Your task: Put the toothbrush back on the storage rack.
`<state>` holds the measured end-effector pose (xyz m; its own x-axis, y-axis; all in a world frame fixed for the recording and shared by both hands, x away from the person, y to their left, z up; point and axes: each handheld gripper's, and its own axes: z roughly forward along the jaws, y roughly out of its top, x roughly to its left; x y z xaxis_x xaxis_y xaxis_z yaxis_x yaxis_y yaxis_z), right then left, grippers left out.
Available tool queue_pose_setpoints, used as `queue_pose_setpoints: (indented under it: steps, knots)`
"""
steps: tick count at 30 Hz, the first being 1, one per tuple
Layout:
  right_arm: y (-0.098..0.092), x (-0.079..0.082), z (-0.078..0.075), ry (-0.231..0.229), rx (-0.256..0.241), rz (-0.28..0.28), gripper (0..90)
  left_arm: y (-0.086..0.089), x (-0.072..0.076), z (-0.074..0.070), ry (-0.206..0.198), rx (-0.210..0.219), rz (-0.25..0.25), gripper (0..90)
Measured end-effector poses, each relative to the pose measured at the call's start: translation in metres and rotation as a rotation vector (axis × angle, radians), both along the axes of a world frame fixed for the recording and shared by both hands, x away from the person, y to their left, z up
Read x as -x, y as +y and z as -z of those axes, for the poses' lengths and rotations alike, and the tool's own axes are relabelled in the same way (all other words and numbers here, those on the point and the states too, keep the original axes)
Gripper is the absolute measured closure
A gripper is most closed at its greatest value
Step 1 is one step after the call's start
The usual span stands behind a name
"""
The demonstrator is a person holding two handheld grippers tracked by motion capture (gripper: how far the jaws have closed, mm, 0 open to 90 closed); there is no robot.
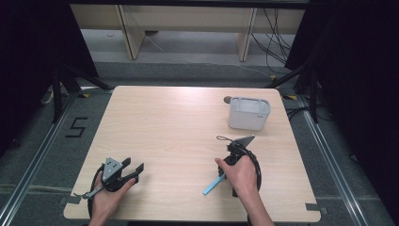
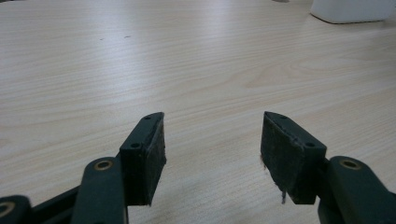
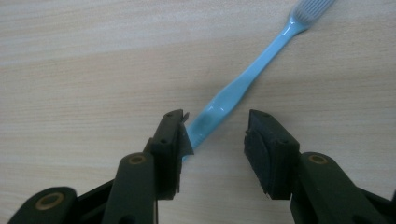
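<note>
- A light blue toothbrush (image 3: 243, 81) lies flat on the wooden table (image 1: 179, 122), in the near right part of the tabletop, a little in from the near edge.
- In the right gripper view its long axis runs on a slant: the bristle head is at the top right of the picture, and the handle comes down to the lower left, between the jaws.
- In the high view the free end of the toothbrush (image 1: 211, 186) pokes out below the right hand (image 1: 242, 175), slanting toward the near edge and a little to the left.
- The right gripper (image 3: 215, 140) has its jaws parted to a medium gap, one on each side of the handle end. The left-hand pad in that view sits right against the handle; I cannot tell whether it truly touches. The other pad stands apart from it, so nothing is clamped.
- The left gripper (image 2: 212, 149) rests low near the near left corner of the tabletop, jaws spread wide with bare wood between them; the left hand (image 1: 109, 197) holds it from the near edge.
- A white tub (image 1: 249, 113) stands toward the far right corner, well apart from the toothbrush.
</note>
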<state>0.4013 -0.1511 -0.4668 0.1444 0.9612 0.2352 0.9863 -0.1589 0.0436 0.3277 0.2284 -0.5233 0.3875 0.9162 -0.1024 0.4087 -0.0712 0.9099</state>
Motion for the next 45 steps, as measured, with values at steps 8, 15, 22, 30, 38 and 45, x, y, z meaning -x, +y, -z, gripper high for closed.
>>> queue_pose_setpoints:
  steps: [8,15,22,30,38,45]
  knots:
    - [0.004,-0.009,0.008,0.038,0.039,0.062,55.3,0.000,0.001,-0.001,0.007,-0.008,-0.004,39.7]
    - [0.014,-0.013,0.008,0.080,0.051,0.136,56.4,0.000,0.000,0.000,0.004,-0.004,-0.001,39.7]
    - [0.017,-0.017,0.006,0.115,0.114,0.085,59.7,0.000,0.000,0.000,0.002,-0.005,0.002,39.6]
    - [0.012,-0.016,0.005,0.132,0.160,0.012,75.0,0.000,0.000,0.000,0.002,-0.006,0.002,39.6]
    - [0.008,-0.016,0.005,0.123,0.190,-0.119,78.2,0.000,0.000,0.000,-0.001,-0.008,0.003,39.6]
    - [0.005,-0.015,0.007,0.084,0.157,-0.181,78.8,0.000,0.001,-0.001,0.001,-0.012,0.001,39.7]
